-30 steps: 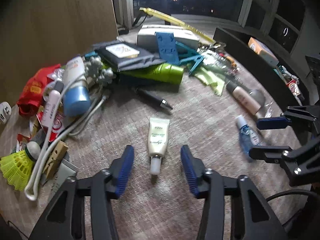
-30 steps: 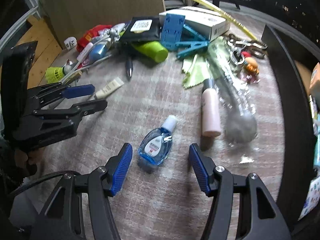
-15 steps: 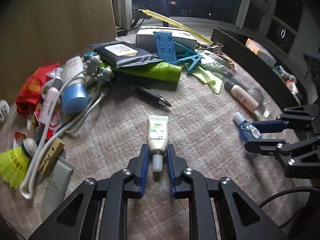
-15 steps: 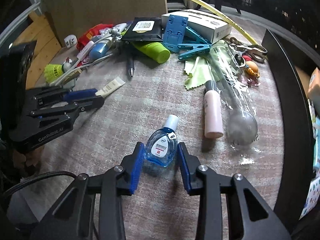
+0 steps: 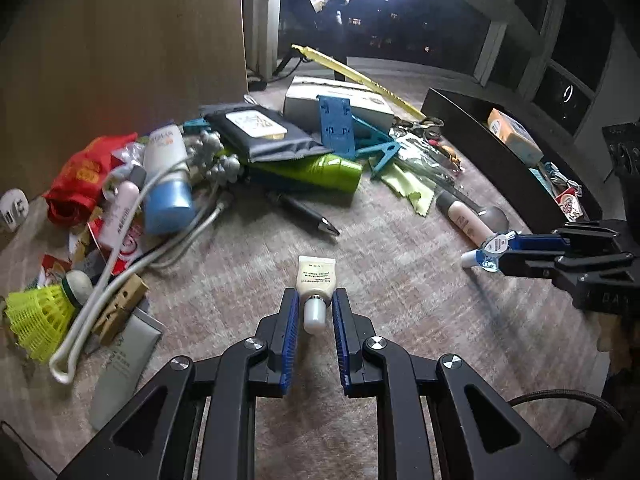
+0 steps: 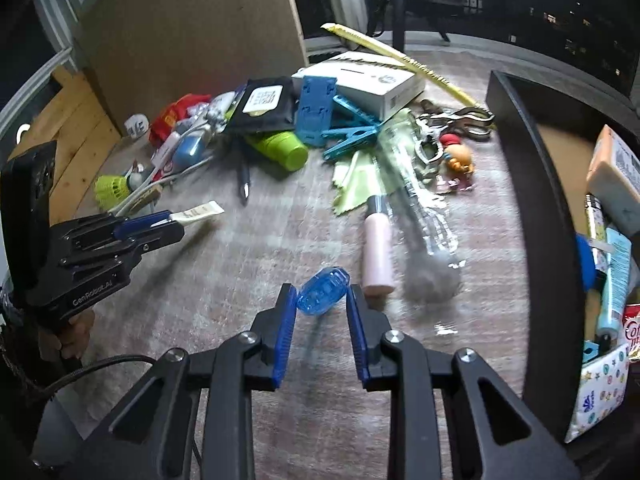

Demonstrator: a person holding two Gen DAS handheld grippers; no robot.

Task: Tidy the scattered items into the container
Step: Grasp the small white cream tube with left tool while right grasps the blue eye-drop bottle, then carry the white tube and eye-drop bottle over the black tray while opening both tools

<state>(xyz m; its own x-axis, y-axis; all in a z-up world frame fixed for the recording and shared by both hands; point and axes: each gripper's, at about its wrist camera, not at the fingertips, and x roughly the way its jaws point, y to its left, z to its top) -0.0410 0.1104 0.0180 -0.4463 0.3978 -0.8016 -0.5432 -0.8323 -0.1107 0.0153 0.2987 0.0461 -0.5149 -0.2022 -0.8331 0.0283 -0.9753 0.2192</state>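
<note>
Left claw (image 5: pixel 314 312): narrow, clamped on the white cap end of the small cream tube (image 5: pixel 316 280). The tube's long axis runs straight ahead along the fingers, with its crimped end pointing away from the claw. In the right wrist view the tube (image 6: pixel 196 213) appears lifted clear of the tabletop (image 6: pixel 256 248), with a shadow beneath it.

Right claw (image 6: pixel 322 300): narrow, pinching the blue dropper bottle (image 6: pixel 322 290) between the tips of its blue pads. In this view the bottle sits tilted across the gap, body forward. In the left wrist view the bottle (image 5: pixel 490 251) shows its white cap pointing left, out of the right claw (image 5: pixel 508 252). The grip looks shallow, at the tips only; judged at risk of swivelling.

Container: black tray, rim (image 6: pixel 532 184), lies to the right of the right claw and just beside it, already holding several items. From the left claw the tray wall (image 5: pixel 500 160) lies ahead and well to the right, beyond the right claw.

Key relation: the right claw is the nearer one to the tray, and it stands between the left claw and the tray. Judgement: the right claw should swing right over the rim and drop the bottle first. The left claw then has to carry the tube rightward across the tabletop. Sending both at once would risk crossing paths.

Remaining clutter, including the pink bottle (image 6: pixel 378 248) and the pen (image 5: pixel 306 212), lies ahead of both claws, untouched.
</note>
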